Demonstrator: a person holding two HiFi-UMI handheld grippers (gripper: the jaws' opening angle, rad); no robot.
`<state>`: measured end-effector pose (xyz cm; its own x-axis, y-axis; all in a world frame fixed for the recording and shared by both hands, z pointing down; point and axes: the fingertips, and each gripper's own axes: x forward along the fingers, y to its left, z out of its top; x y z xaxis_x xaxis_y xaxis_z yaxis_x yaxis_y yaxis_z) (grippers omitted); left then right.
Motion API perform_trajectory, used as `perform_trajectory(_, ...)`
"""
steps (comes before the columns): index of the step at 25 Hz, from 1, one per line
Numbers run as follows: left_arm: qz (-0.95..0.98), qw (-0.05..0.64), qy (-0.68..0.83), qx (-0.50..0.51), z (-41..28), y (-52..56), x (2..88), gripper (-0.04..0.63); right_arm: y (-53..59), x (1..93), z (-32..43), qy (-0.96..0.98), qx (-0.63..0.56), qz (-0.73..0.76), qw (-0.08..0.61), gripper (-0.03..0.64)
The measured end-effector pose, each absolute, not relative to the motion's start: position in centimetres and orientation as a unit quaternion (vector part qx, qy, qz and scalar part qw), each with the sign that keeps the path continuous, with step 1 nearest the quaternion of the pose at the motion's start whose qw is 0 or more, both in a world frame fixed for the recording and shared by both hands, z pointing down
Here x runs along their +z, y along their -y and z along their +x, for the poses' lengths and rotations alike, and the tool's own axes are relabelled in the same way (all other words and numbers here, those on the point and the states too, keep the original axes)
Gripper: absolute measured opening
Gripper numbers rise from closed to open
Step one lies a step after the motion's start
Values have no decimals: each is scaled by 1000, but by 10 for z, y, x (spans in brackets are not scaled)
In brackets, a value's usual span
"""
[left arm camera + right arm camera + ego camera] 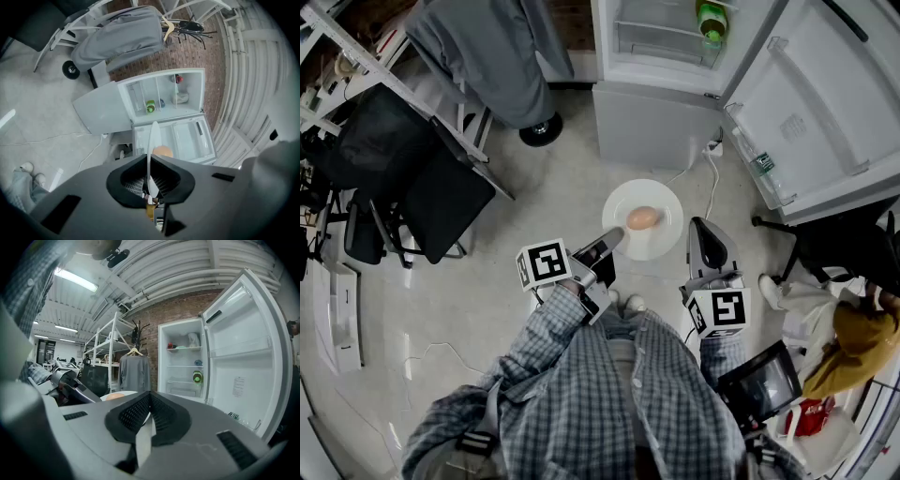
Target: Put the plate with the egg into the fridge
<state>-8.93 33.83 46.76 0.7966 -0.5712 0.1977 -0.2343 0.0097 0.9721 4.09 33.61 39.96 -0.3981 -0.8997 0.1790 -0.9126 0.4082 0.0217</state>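
Note:
A white plate (661, 242) carrying a brown egg (643, 217) hangs above the floor in front of the open fridge (661, 42). My left gripper (614, 240) is shut on the plate's near-left rim. In the left gripper view the plate (153, 140) runs edge-on between the jaws, the egg (162, 151) just right of it, and the left gripper (151, 180) clamps its rim. My right gripper (701, 231) is shut and empty, close beside the plate's right edge. In the right gripper view the right gripper (150, 399) shows closed pads, with the egg (115, 396) to the left beyond them.
The fridge door (820, 103) swings open to the right. A green bottle (711, 21) stands on a fridge shelf. A white cable (712, 178) trails on the floor. Black chairs (412, 178) and a grey coat (492, 52) stand at left. A person in yellow (853, 337) is at right.

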Motion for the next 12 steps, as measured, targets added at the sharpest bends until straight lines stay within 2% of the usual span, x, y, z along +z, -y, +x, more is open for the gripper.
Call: perform_trajectory(12,690,651,289,-130,-96,-332,469,21,-333,401,37,829,47,551,80,6)
